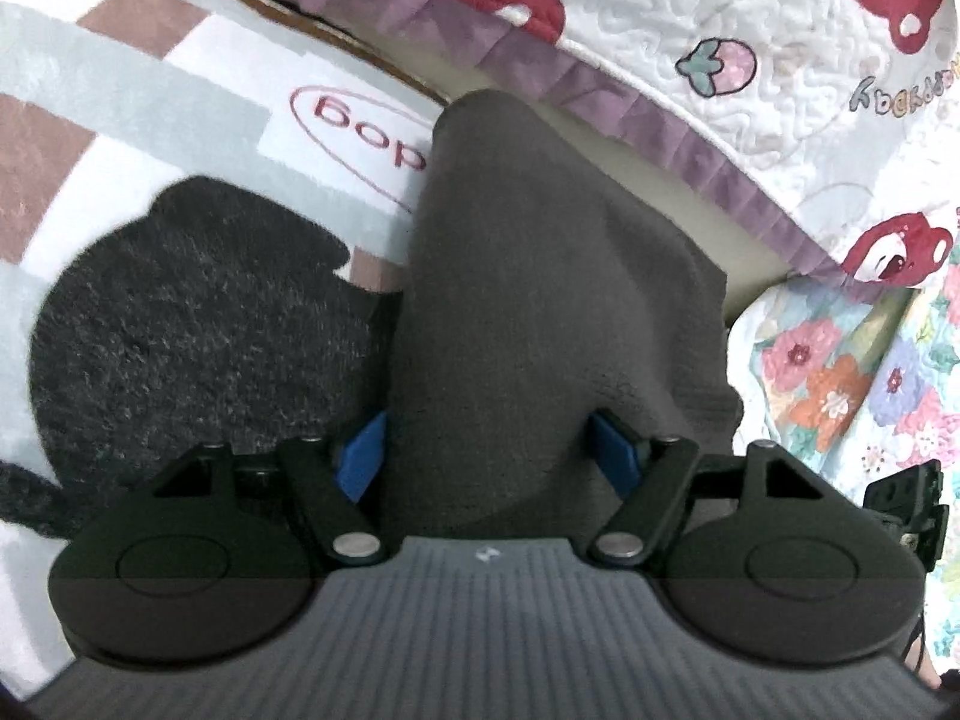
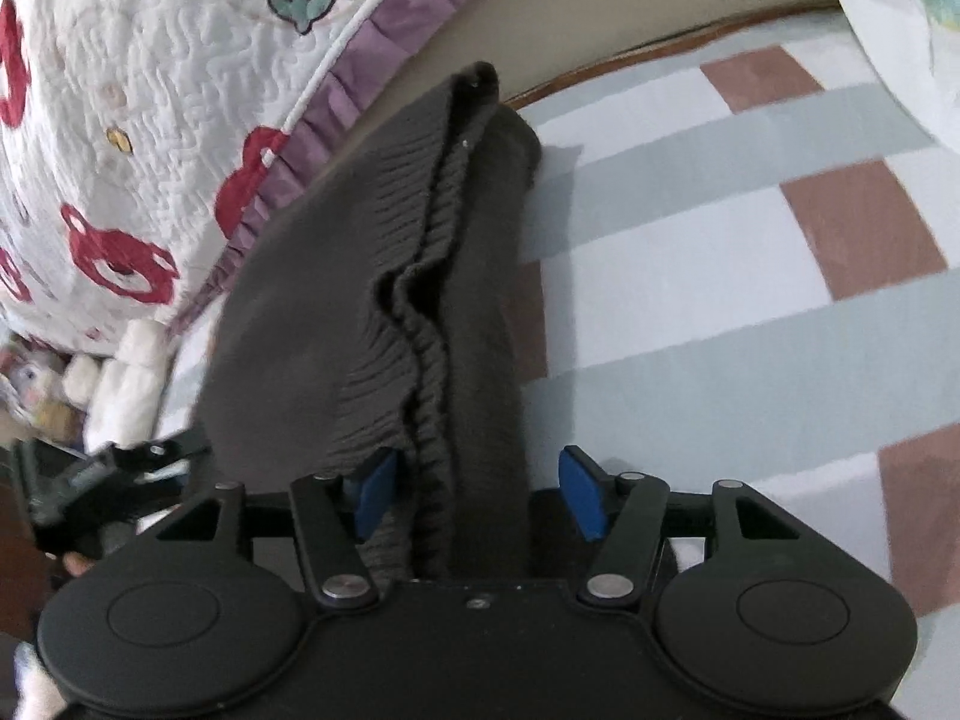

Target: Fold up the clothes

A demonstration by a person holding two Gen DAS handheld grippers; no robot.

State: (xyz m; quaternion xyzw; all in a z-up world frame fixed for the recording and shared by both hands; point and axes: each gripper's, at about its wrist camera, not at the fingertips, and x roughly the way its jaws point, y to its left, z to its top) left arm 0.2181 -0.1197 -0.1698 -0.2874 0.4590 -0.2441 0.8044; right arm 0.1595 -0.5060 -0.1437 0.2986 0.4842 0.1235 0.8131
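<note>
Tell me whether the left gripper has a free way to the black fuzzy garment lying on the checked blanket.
Probably not yet: the left gripper has the grey knit garment between its fingers. The black fuzzy garment lies close on its left, uncovered.

A soft plush rug [image 2: 708, 276] in pale grey, white and brown blocks covers the floor, bearing a black fuzzy patch [image 1: 198, 324] at nine o'clock. A white quilted bedspread [image 1: 708, 18] with red prints and purple ruffled trim [image 1: 672, 138] hangs at one o'clock, above a floral quilt [image 1: 840, 384] at three o'clock.

Soft, even indoor light, perhaps from overhead; faint shadows. Fisheye bending curves the edges, which are slightly motion-blurred.
</note>
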